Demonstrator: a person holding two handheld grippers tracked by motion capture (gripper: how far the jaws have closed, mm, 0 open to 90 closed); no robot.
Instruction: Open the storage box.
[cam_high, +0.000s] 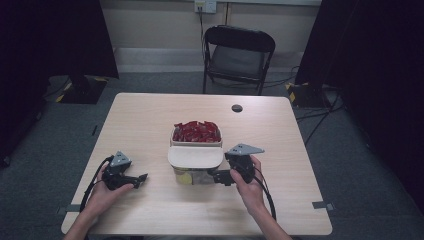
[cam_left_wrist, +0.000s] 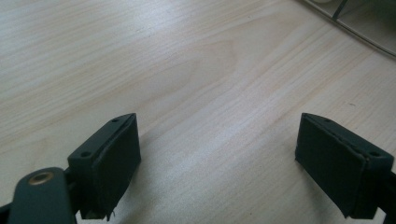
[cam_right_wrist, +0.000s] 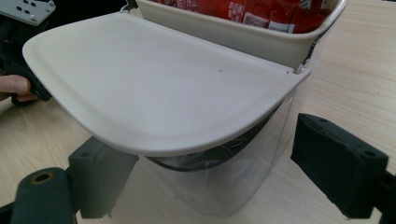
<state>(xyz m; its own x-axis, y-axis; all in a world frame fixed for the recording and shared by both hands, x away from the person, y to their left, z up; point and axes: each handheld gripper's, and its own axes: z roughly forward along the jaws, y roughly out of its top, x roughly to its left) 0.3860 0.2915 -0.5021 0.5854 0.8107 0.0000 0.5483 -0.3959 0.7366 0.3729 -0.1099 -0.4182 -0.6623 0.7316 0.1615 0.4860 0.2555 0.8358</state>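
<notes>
Two grippers: you hold one in each hand, left and right of the things at mid-table.
Left gripper (cam_high: 141, 177): jaws spread wide over bare table (cam_left_wrist: 196, 70), holding nothing; it sits well apart from the container, to its left.
Container (cam_right_wrist: 233, 186): one, clear-walled, at the near middle of the table, touching or just in front of the tub. I'd judge it light, rigid plastic with smooth, slippery walls that may flex if you squeeze hard.
Lid (cam_high: 195, 157): one, cream, broad and flat, overhanging the container's top; whether it is hinged or loose, I cannot tell. Stiff enough to pinch by its rim.
Tub (cam_high: 196, 142): one, cream, just behind the lid, heaped with red packets (cam_high: 197, 131); too many to count, and they look light and crinkly.
Right gripper (cam_high: 216, 176): jaws open, one on either side of the container's lower wall beneath the lid, not yet closed on it.
Where to take hold: low on the clear wall, gently, or the lid's front edge.
</notes>
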